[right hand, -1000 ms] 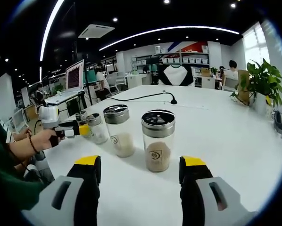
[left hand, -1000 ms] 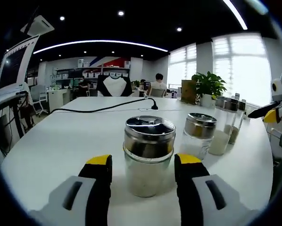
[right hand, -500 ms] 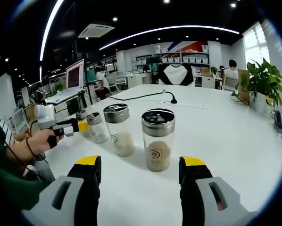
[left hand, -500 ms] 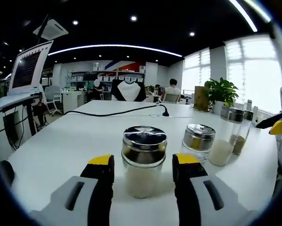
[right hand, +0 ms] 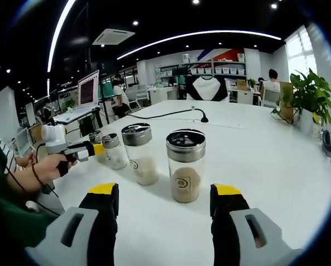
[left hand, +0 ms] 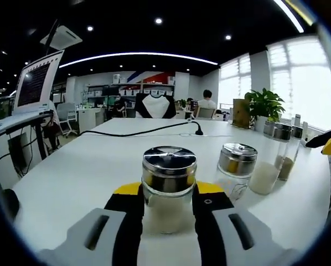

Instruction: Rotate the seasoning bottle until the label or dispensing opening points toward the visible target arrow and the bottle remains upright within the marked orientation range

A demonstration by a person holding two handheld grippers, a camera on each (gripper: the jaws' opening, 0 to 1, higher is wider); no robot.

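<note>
Bottle [left hand: 169, 188] upright between left tongs [left hand: 168, 195]

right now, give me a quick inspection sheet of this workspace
surface: white table, bare around the bottles
job's things: four seasoning bottles in a row; nearest the left hand-held gripper, the short bottle stands upright; brown-filled bottle stands upright, label facing the right gripper view
target arrow: nothing seen
clutter: potted plant at the table edge
grippers: left hand-held gripper closed on the short bottle; right hand-held gripper open, short of the brown-filled bottle
cables: black cable across the table
surroundings: open office, monitor, seated person
</note>
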